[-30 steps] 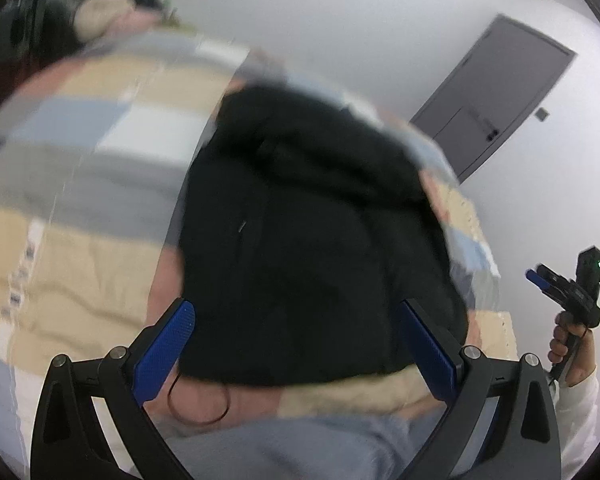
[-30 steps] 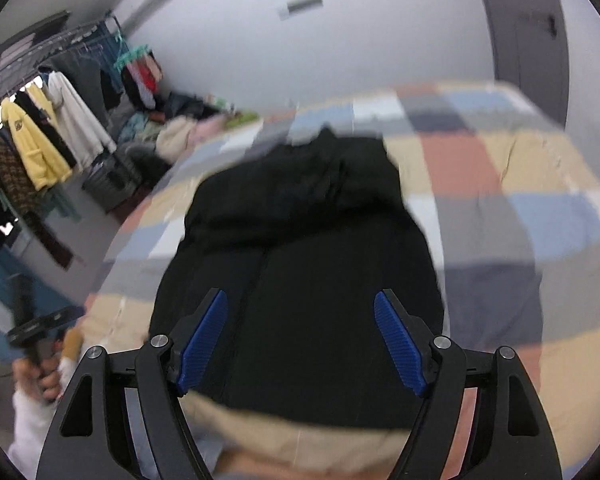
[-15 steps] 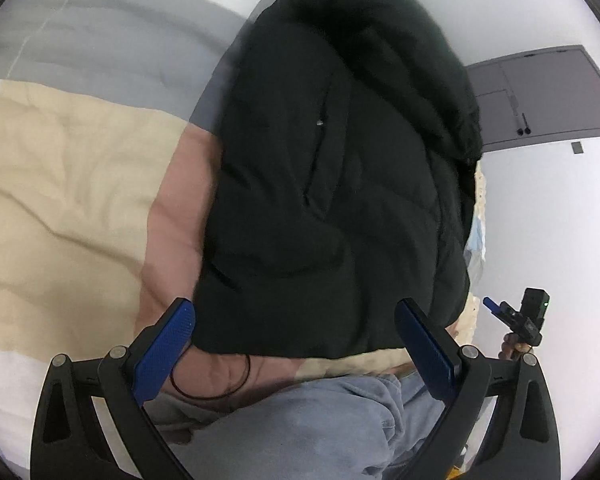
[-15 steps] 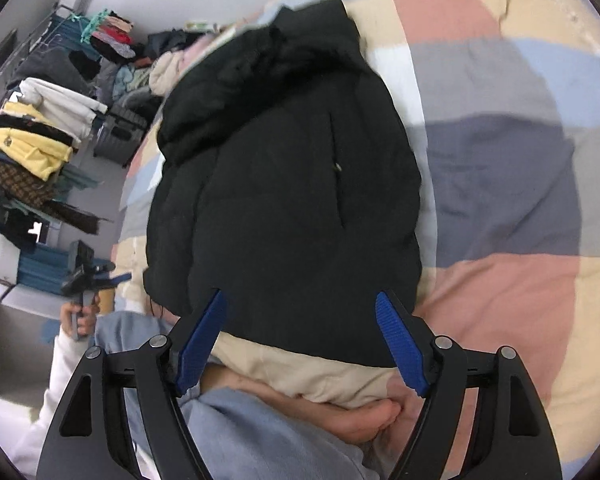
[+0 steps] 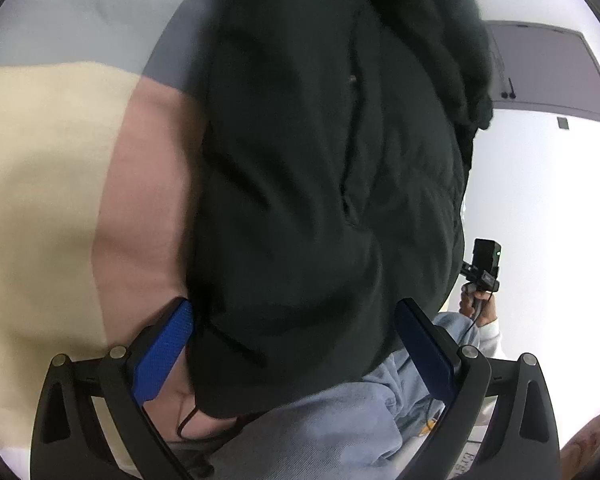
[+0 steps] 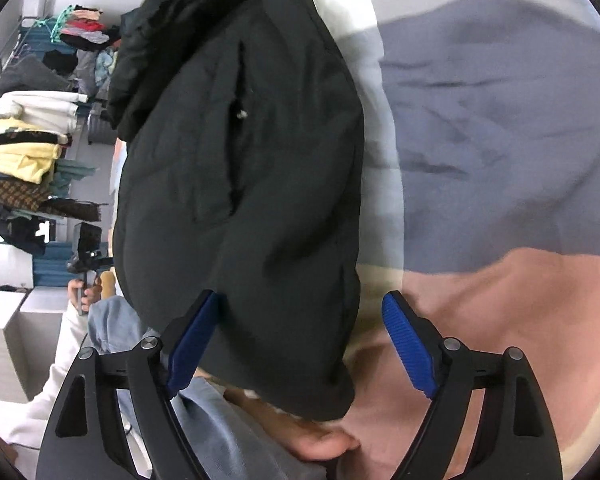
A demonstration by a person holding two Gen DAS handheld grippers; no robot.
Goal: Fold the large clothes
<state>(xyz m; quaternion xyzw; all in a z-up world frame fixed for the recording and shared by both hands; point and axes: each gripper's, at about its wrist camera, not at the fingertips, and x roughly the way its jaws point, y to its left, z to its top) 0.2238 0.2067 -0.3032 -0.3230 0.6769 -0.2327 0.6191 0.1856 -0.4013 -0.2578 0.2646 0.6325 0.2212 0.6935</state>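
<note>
Item: black jacket [image 5: 320, 168], padded, hooded. It lies flat on the patchwork bed cover [image 5: 52, 184], its hem at the near edge of the bed beside your knees and its hood toward the far edge. The long axis runs straight away from both of your grippers.

Left gripper [image 5: 296, 344]: fingers wide, nothing between the pads. The hem's left corner sits just inside the left pad; a thin black cord [image 5: 188, 420] trails from the hem onto the cover below it.

Right gripper [image 6: 300, 340]: jaws opening, already wide, with the hem's right corner lying between the pads but not pressed. The jacket's side edge runs down between the pads, so bare cover fills the rest of the gap.

Relation the next move likely turns on: each gripper faces its own corner of the hem, and neither looks clearly nearer. Folding probably means pinching both corners and carrying them along the long axis toward the hood.

View differences: the left wrist view alone shows the cord, a grey door [image 5: 548, 68] and your right hand on its handle. The right wrist view alone shows a bare foot [image 6: 320, 444] under the hem, the pocket zip [image 6: 240, 114] and a rack of clothes [image 6: 24, 152].
</note>
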